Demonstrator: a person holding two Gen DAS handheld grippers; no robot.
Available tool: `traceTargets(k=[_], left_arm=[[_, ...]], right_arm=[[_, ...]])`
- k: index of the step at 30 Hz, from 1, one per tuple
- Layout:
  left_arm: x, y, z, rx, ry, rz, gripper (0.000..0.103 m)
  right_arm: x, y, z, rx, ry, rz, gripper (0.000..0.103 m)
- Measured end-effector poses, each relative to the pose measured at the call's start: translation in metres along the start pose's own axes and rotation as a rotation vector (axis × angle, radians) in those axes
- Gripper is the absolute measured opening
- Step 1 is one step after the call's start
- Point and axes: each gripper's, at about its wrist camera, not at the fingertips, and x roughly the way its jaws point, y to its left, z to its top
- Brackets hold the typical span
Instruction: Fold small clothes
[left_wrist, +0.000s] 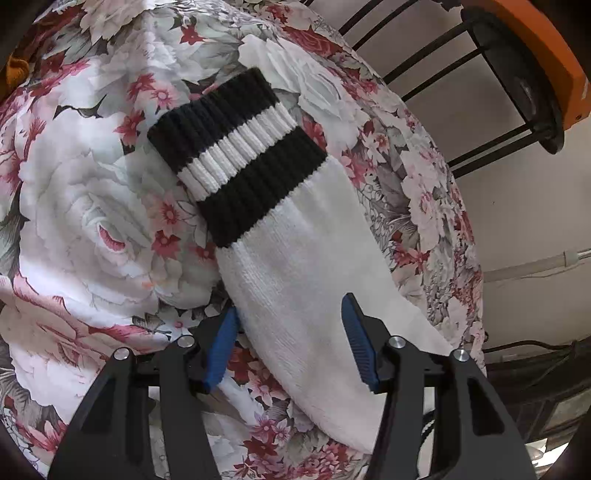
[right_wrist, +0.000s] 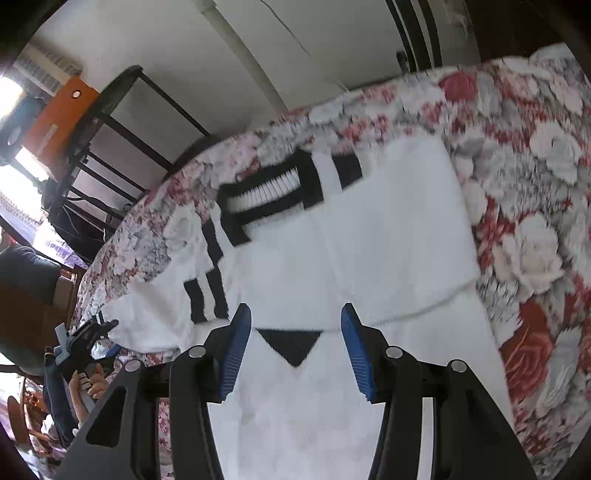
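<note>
A small white knit sweater with black and white striped cuffs lies on a floral bedsheet (left_wrist: 74, 192). In the left wrist view one sleeve (left_wrist: 295, 258) stretches away from me, its striped cuff (left_wrist: 236, 158) at the far end. My left gripper (left_wrist: 290, 332) is open, its blue pads either side of the sleeve's near part. In the right wrist view the sweater body (right_wrist: 388, 229) is partly folded, with the black V neckline (right_wrist: 291, 343) between the pads. My right gripper (right_wrist: 295, 343) is open over the collar. The left gripper (right_wrist: 85, 339) shows at the far left edge there.
The floral sheet (right_wrist: 535, 184) covers the whole working surface and drops off at its far edge. Beyond it stand a black metal rack (left_wrist: 480, 92) with an orange box (left_wrist: 546, 48), and a white wall with a pipe (right_wrist: 236, 48).
</note>
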Motion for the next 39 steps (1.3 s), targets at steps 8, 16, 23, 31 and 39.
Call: traceTargets(k=[8,16,23,31,39], left_arm=[[-0.014,-0.013,-0.003,0.007,-0.05,-0.011,0.009],[-0.034,-0.103,-0.036,0.273,-0.123,0.046,0.009],[-0.042,-0.173,-0.082,0.427,-0.115,-0.004,0.009],[-0.058,-0.25,-0.155,0.638,-0.133,-0.045,0.009],[-0.033,-0.315,-0.245,0.829,-0.09,-0.076,0.009]], right_arm=[[-0.017,-0.005,0.009,0.022,-0.033,0.007,0.051],[-0.045,-0.021,0.015,0.057,-0.08,0.009,0.051],[-0.076,-0.047,0.015,0.086,-0.114,0.002,0.051],[-0.104,-0.087,0.012,0.143,-0.144,-0.003,0.051],[-0.118,-0.123,0.007,0.188,-0.151,-0.024,0.051]])
